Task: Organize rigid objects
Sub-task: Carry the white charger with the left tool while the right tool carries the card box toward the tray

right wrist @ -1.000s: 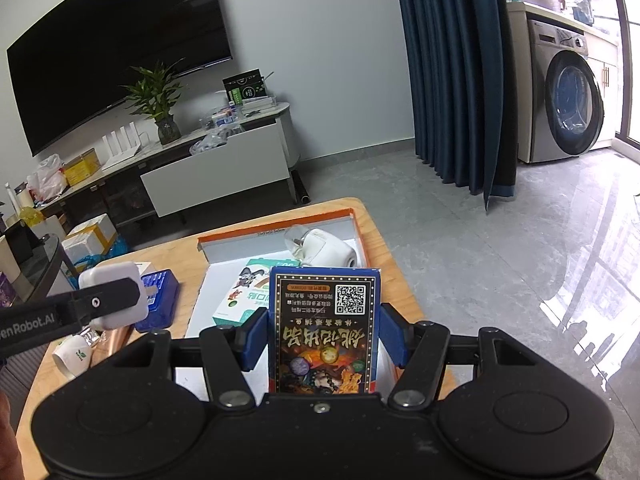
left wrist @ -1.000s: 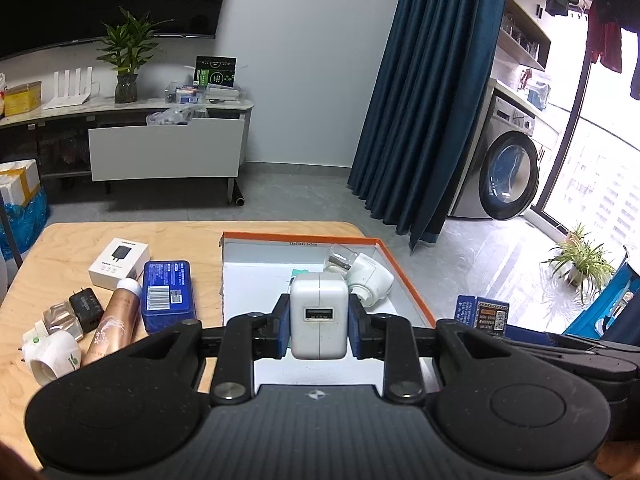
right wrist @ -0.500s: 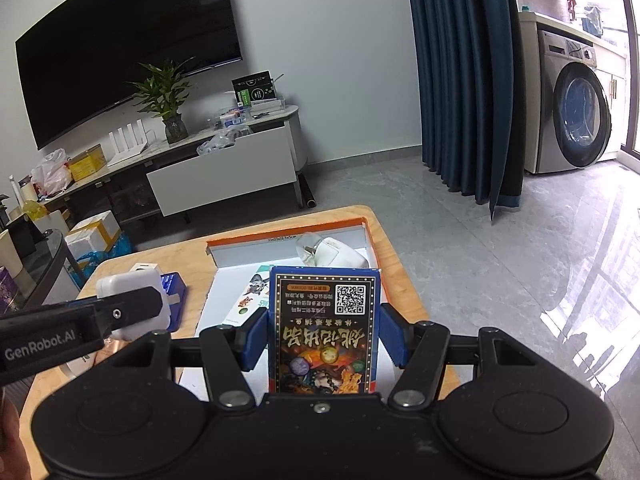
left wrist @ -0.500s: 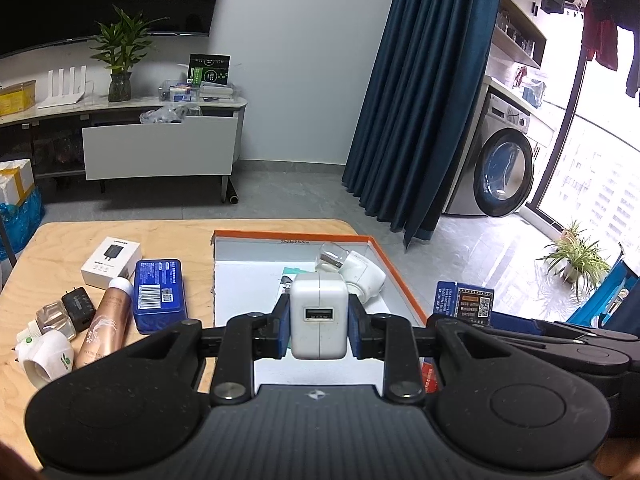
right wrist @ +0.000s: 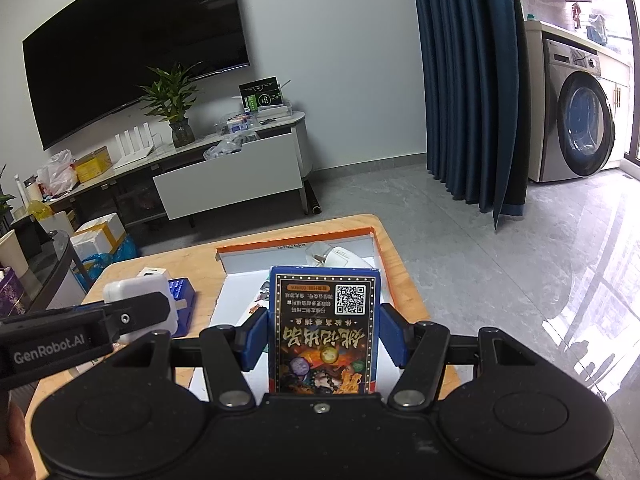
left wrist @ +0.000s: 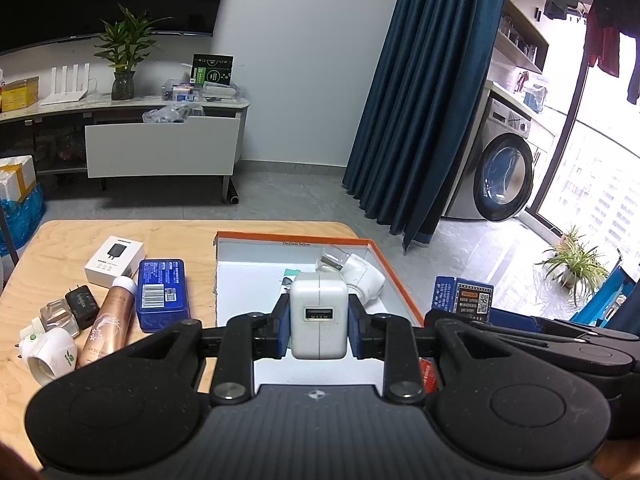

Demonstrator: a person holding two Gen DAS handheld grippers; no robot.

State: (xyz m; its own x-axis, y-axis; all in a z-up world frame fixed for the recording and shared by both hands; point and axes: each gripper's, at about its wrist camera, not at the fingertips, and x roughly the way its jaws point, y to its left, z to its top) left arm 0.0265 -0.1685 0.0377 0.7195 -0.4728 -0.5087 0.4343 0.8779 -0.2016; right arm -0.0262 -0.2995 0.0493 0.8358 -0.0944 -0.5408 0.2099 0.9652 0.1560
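My left gripper [left wrist: 319,326] is shut on a white USB charger [left wrist: 319,316], held above the near part of the orange-rimmed white box [left wrist: 396,280]. My right gripper [right wrist: 324,334] is shut on a blue card box with a QR code [right wrist: 325,328], held over the same orange-rimmed box [right wrist: 296,242]. A white plug adapter [left wrist: 362,276] lies in the box's far right corner. The card box also shows at the right of the left wrist view [left wrist: 464,300]. The charger shows at the left of the right wrist view [right wrist: 138,296].
On the wooden table [left wrist: 184,240] left of the box lie a blue tin [left wrist: 162,294], a white carton [left wrist: 115,256], a copper bottle [left wrist: 108,328], a black adapter [left wrist: 82,306] and a white plug-in device [left wrist: 48,354]. The table's right edge runs beside the box.
Both grippers have pulled back slightly and risen, keeping their hold; the box and table items sit a bit farther away in view.
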